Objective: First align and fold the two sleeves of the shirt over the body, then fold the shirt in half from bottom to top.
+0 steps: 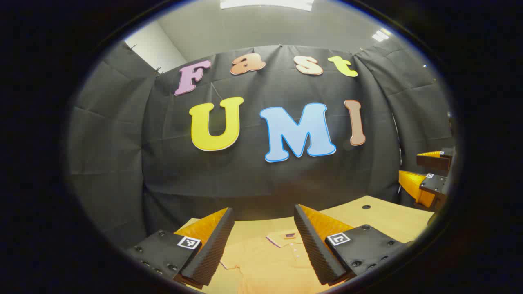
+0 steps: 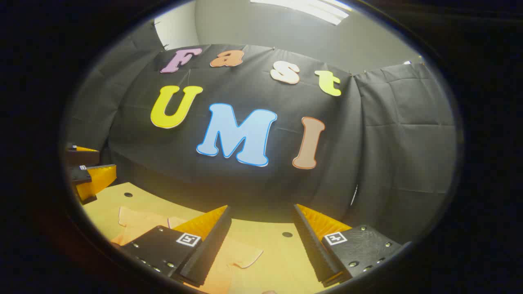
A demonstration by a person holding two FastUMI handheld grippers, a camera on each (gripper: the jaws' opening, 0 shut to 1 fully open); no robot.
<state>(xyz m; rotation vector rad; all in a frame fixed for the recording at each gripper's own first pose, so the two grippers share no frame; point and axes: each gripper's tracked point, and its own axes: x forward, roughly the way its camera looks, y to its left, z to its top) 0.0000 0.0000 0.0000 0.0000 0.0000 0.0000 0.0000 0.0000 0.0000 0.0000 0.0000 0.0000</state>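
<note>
Shirt lay flat on counter, unfolded; left claw over its collar, right claw by its sleeve; both wide open, empty, ready for sleeve folds

In the right gripper view, the right gripper hangs above the desk with its jaws spread wide and nothing between them. An orange shirt lies flat on the desk, below and to the left of the gripper. One short sleeve lies in the gap between the two fingers, nearer the left finger, and touches neither finger. More of the shirt shows beyond that finger, toward the desk's left side. The left gripper is at the desk's far left edge, held clear of the shirt. A dark round hole marks the desk between the right gripper's fingers, beyond the sleeve.
</note>
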